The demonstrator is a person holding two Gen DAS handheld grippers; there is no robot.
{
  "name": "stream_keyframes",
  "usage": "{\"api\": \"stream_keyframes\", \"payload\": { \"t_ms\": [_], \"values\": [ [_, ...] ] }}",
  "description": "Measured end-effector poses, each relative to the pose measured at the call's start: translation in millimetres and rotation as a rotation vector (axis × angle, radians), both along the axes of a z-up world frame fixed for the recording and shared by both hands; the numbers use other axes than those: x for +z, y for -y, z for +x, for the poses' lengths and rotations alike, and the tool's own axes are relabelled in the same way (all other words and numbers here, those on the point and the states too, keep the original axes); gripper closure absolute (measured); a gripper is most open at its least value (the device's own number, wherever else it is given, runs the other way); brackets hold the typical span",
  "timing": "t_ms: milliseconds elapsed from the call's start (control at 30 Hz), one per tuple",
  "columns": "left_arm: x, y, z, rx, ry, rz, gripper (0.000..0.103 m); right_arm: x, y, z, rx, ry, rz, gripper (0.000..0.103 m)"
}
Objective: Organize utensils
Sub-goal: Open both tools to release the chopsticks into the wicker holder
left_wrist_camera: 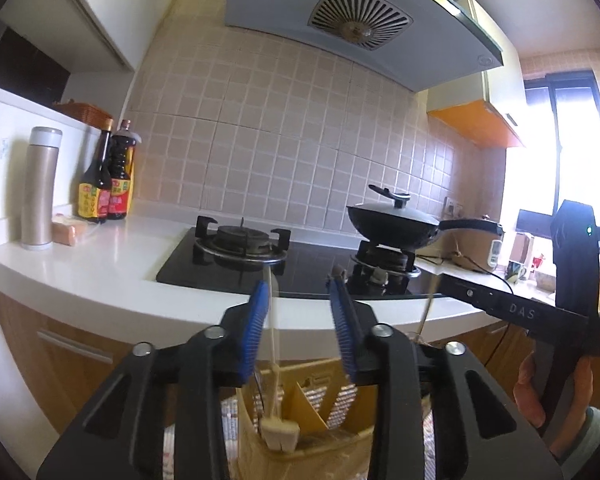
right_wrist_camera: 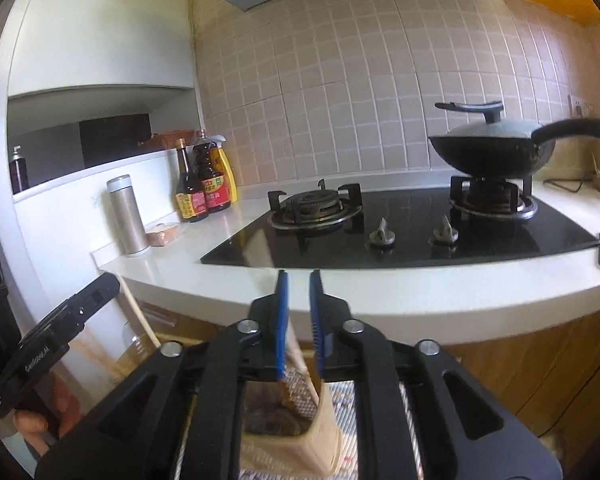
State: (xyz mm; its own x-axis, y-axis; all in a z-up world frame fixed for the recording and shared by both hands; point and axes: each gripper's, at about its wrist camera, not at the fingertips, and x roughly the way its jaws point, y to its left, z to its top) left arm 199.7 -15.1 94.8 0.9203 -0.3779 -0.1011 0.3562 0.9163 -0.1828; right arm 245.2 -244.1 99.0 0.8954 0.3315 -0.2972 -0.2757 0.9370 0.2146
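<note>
Utensil (left_wrist_camera: 274,344): pale, thin-handled, standing head-down in the yellow holder (left_wrist_camera: 312,400) below the counter (left_wrist_camera: 100,280).

Left gripper (left_wrist_camera: 300,300) gapes, handle against one pad, unclamped; right gripper (right_wrist_camera: 299,292) nearly together, gripping nothing visible. One piece looks filed; other compartments seem unfilled. Beyond: stove (left_wrist_camera: 300,268), wok (left_wrist_camera: 392,224), bottles (left_wrist_camera: 104,176).

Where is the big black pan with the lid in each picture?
Left wrist view: the black pan sits right of centre on the far burner, its handle pointing right.
Right wrist view: the black pan is in the upper right, on the right-hand burner, its handle pointing right.
Shared landmark: the silver flask stands on the white counter at the left in both.
</note>
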Motion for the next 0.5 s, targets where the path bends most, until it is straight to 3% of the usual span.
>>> {"api": "stream_keyframes", "payload": {
  "t_ms": [67,133,167,200,233,500],
  "values": [
    [1.9,-3.6,-11.0,-0.002,0.001,-0.010,0.048,-1.6,6.3,-13.0,0.001,-0.012,0.018,0.085],
    [2.1,-7.7,-25.0,-0.008,0.003,-0.030,0.034,-4.2,13.0,-29.5,0.008,-0.028,0.046,0.073],
    [1.4,-9.2,-34.1,-0.010,0.002,-0.039,0.032,-5.3,14.8,-36.5,0.007,-0.033,0.051,0.067],
    [-0.1,-9.8,-41.4,-0.011,-0.002,-0.042,0.031,-6.4,16.4,-45.8,0.004,-0.039,0.053,0.052],
    [-1.8,-10.3,-48.2,-0.011,-0.008,-0.046,0.028,-8.0,17.3,-57.6,-0.001,-0.036,0.052,0.047],
    [-14.0,-8.8,-100.9,0.017,-0.044,-0.014,0.017,-21.2,9.3,-111.1,-0.028,-0.066,0.058,0.047]
  ]
}}
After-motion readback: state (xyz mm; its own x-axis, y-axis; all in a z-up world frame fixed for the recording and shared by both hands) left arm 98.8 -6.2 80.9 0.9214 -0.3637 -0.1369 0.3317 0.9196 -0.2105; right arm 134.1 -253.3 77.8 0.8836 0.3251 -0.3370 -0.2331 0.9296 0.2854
